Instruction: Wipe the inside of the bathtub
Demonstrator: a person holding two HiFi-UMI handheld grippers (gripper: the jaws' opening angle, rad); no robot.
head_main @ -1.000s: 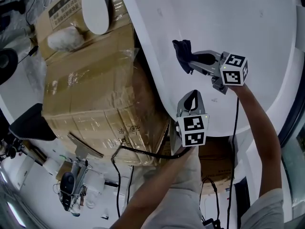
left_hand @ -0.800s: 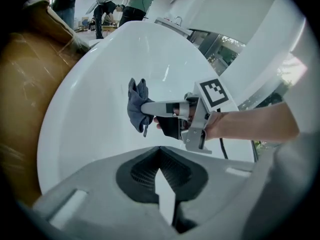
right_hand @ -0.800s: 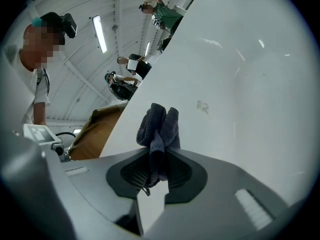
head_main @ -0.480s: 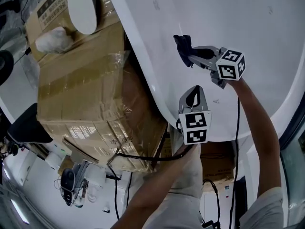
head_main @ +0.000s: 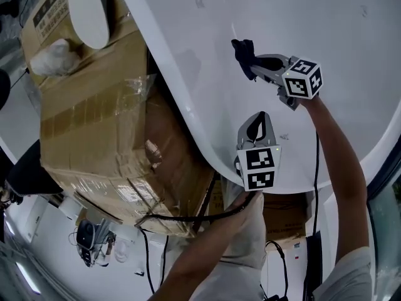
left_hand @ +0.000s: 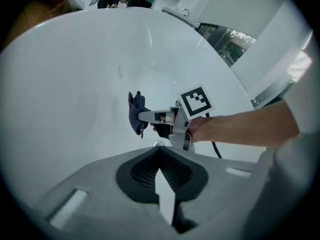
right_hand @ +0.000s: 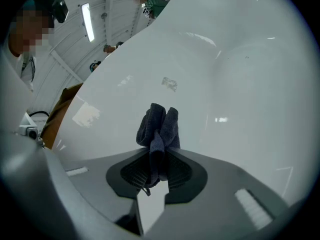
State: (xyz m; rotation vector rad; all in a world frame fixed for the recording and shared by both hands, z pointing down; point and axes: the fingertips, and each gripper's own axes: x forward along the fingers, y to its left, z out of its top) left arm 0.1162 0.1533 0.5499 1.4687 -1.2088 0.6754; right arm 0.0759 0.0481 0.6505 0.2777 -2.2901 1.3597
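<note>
Since wiping called for only one tool, the right gripper (right_hand: 157,171) had its jaws pinched on a bunched dark blue cloth (right_hand: 159,124). The wad stuck out ahead of the jaws, probably so that fabric rather than metal met the white bathtub (head_main: 313,17). The cloth sat at the tub's inner side wall below the rim, though contact could not be confirmed. The left gripper (head_main: 254,130), jaws pressed together on nothing, hovered over the near rim, apparently leaving the stroke room.
</note>
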